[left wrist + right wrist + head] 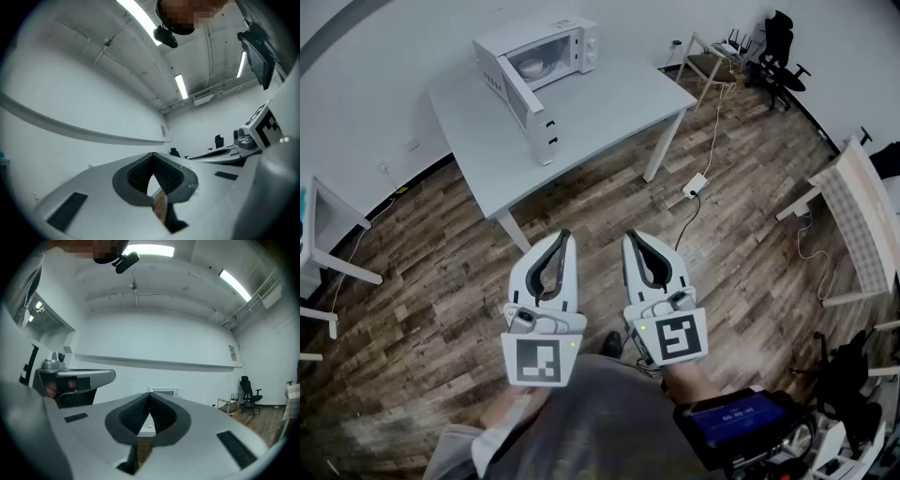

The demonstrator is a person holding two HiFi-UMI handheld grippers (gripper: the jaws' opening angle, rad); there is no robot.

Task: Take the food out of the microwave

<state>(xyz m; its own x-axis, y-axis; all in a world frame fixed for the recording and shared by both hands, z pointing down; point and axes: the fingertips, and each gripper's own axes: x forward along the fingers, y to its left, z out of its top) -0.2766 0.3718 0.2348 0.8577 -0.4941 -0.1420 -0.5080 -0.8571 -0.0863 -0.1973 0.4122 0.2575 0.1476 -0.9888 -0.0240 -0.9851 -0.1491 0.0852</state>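
Note:
A white microwave (539,56) stands at the far left corner of a white table (609,103), its door (525,98) swung open toward me. Inside it rests a pale dish (532,67); what it holds is too small to tell. Both grippers hang side by side close to my body, over the wooden floor and well short of the table. My left gripper (565,234) (153,153) is shut with nothing between its fingers. So is my right gripper (630,236) (150,393), and in the right gripper view the microwave (164,391) shows small just beyond its tips.
A power strip (694,185) with a cable lies on the floor by the table's right leg. Black office chairs (778,47) and a small table (708,61) stand at the back right. A white table (328,225) sits at left, a checked panel (862,225) at right.

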